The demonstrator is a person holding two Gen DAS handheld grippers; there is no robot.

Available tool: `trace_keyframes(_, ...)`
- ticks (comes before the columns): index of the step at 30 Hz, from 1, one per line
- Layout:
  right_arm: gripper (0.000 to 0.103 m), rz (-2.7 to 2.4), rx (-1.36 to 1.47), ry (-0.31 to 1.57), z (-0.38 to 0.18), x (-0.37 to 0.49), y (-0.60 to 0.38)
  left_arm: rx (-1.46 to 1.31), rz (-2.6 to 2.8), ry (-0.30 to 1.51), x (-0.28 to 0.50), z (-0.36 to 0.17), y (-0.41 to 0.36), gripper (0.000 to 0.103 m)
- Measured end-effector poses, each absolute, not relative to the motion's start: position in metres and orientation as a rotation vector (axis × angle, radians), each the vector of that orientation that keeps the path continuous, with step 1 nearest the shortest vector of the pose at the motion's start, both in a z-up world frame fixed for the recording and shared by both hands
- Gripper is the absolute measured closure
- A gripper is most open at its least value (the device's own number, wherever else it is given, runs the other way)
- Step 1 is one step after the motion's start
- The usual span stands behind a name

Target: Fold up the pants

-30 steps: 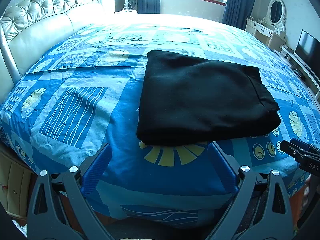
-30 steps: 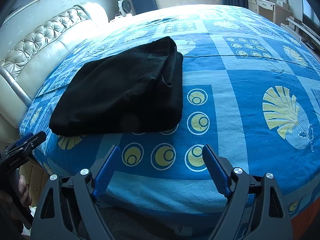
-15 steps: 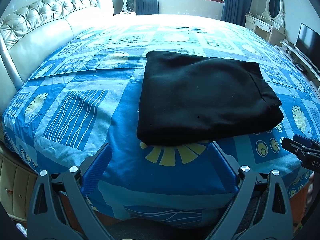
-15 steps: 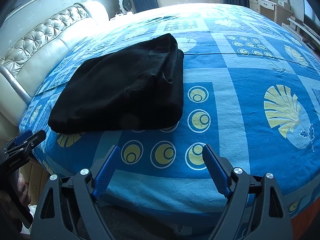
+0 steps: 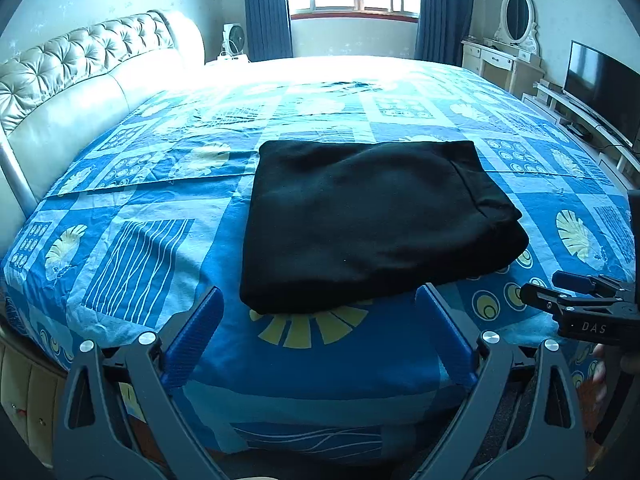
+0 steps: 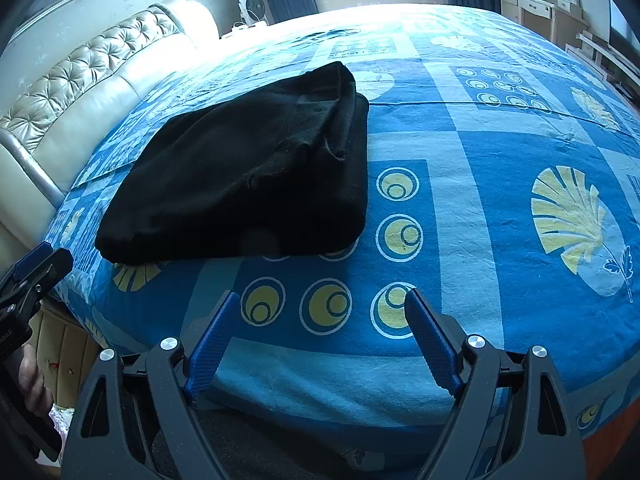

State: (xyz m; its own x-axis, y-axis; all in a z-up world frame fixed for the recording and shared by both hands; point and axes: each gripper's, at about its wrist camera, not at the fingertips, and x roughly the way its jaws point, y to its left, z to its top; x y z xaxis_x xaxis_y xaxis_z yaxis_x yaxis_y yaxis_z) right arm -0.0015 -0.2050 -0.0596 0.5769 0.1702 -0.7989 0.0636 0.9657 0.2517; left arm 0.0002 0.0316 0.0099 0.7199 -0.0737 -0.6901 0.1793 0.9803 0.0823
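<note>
Blue patchwork bedspread (image 5: 152,248) is covering the whole bed, and I am looking at plenty of flat room on every side of the load. Tufted cream headboard (image 5: 80,68) is closing off the left edge, while a dresser with mirror (image 5: 508,52) and a television (image 5: 604,88) are standing past the right edge. Black pants (image 5: 368,220) are lying folded into a thick rectangle near the bed edge closest to me, well inside it, with a yellow sunburst print peeking out under their near edge. Their long axis is running across the bed, side to side from my left camera, and the stacked layered end is pointing right. I am holding my left gripper (image 5: 316,320) with its jaws spread wide, nothing between them, just short of the pants' near edge. My right gripper (image 6: 322,320) is hanging equally spread and empty over the circle prints, beside the pants' right corner without touching.
</note>
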Motion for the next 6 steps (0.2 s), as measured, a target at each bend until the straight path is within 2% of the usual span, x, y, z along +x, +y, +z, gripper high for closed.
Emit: trace_keyframes(6,0.020,0.059,0.282,0.952,-0.0561,-0.0014,-0.2108,0.116,-0.133,0.789,0.0077,0.0068,0.0410,0.006)
